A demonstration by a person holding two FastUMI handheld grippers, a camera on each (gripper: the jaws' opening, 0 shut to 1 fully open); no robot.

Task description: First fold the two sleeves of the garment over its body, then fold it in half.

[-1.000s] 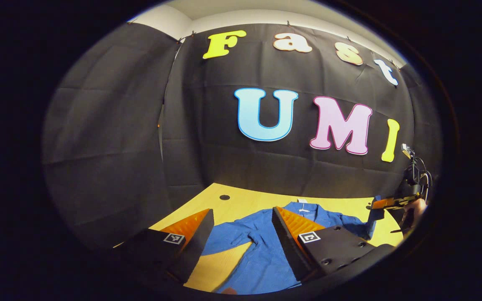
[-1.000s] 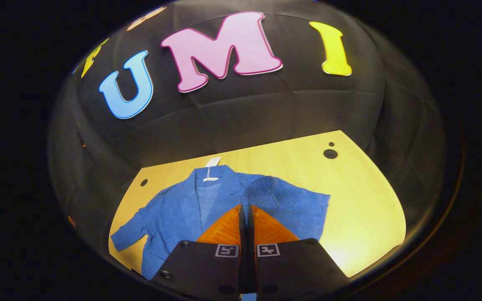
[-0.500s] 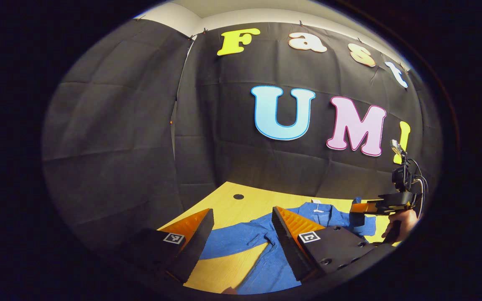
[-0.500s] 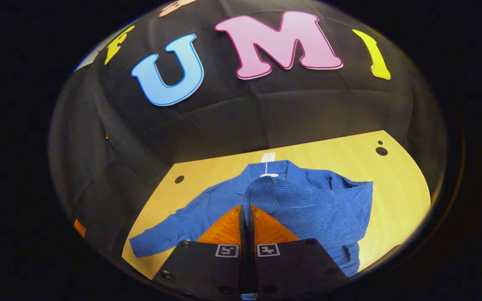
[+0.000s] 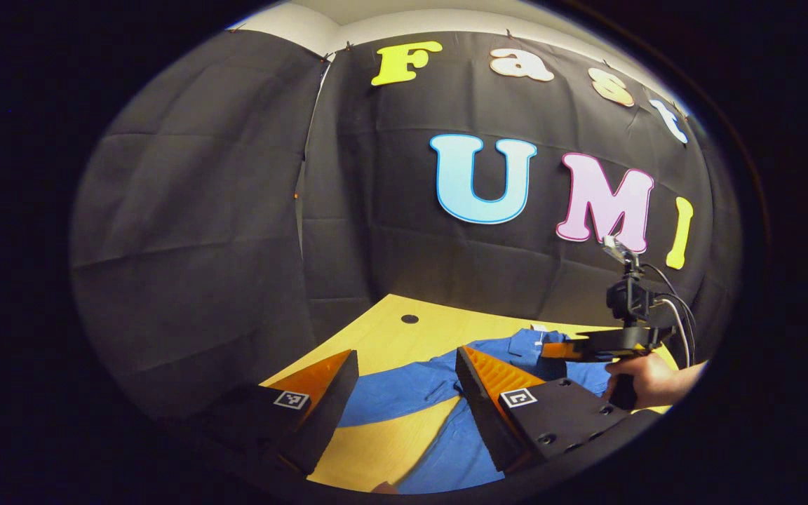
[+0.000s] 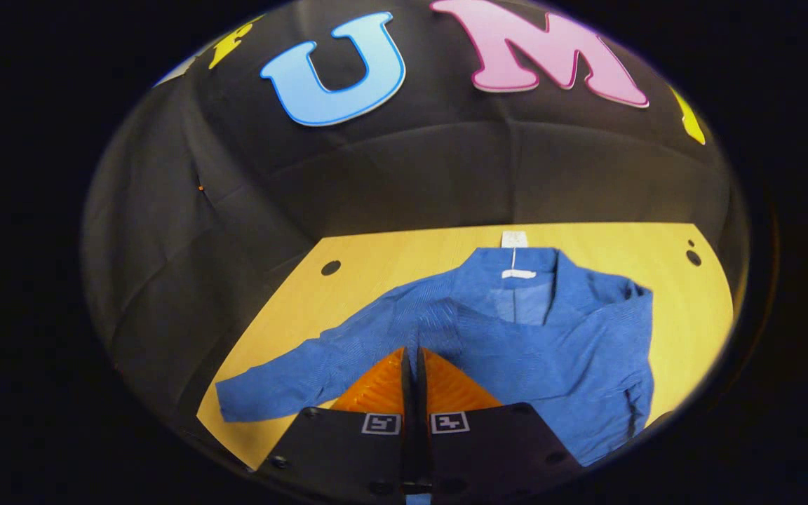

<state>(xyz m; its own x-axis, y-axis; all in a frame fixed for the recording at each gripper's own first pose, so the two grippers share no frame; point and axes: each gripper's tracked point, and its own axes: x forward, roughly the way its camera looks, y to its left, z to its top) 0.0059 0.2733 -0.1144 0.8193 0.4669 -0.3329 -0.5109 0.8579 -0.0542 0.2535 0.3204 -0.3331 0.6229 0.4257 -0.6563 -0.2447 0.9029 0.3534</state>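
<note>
While my right gripper (image 6: 414, 358) is pinching the end of the garment's right sleeve (image 6: 516, 337), fingers closed tight on the fabric, that sleeve is lying across the body of the blue garment (image 6: 572, 393). My left gripper (image 5: 404, 382) is hanging wide apart with nothing between the fingers, above the other sleeve (image 5: 393, 389), which is stretching out flat on the counter (image 5: 376, 456). Garment is sitting collar-away on the yellow wood-grain counter (image 6: 390, 259), white tag (image 6: 514, 238) lying on the wood at the neck. Counter is carrying a dark round hole at the far left corner (image 6: 330, 267) and another at the far right (image 6: 692, 257). Black cloth wall (image 5: 200, 231) is closing in the back and left side, creased in squares. A hand (image 5: 646, 379) is gripping the right gripper's handle, cables looping off its top.
</note>
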